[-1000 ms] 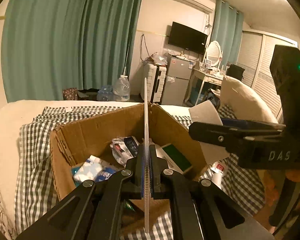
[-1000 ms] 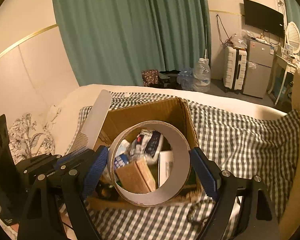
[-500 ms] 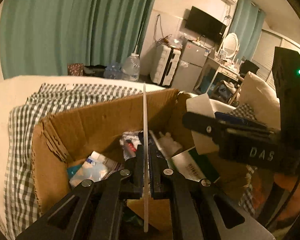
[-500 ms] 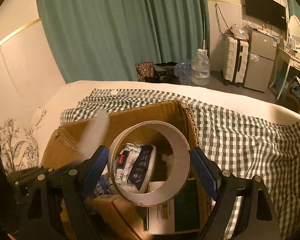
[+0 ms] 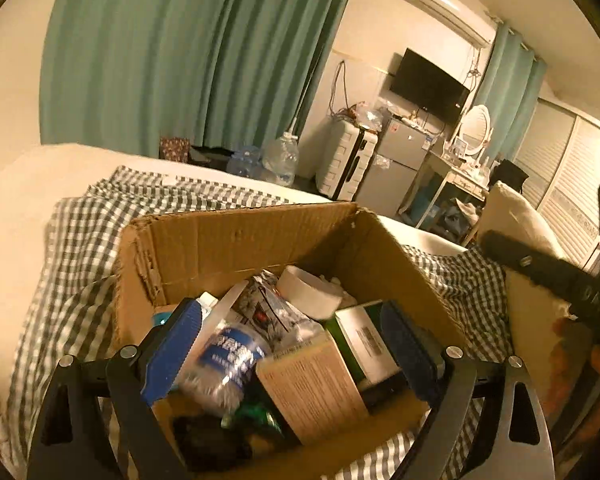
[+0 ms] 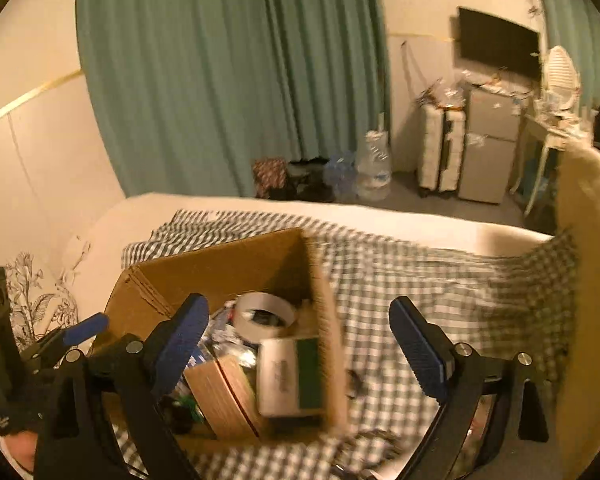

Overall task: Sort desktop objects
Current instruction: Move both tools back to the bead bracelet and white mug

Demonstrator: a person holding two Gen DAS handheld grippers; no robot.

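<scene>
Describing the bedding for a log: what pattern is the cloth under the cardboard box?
A green-and-white check cloth, clearest in the right wrist view.

The open top of the cardboard box (image 5: 236, 240) is being left unblocked, but its floor is being crowded by a white tape roll (image 5: 308, 292) near the far wall, a brown carton (image 5: 312, 388) at the near wall, a green-and-white box (image 5: 364, 340) on the right and a plastic-wrapped pack (image 5: 224, 360) on the left. To the right of the box, bare checked cloth (image 6: 440, 280) is being bounded by a pillow (image 6: 592, 280).
</scene>
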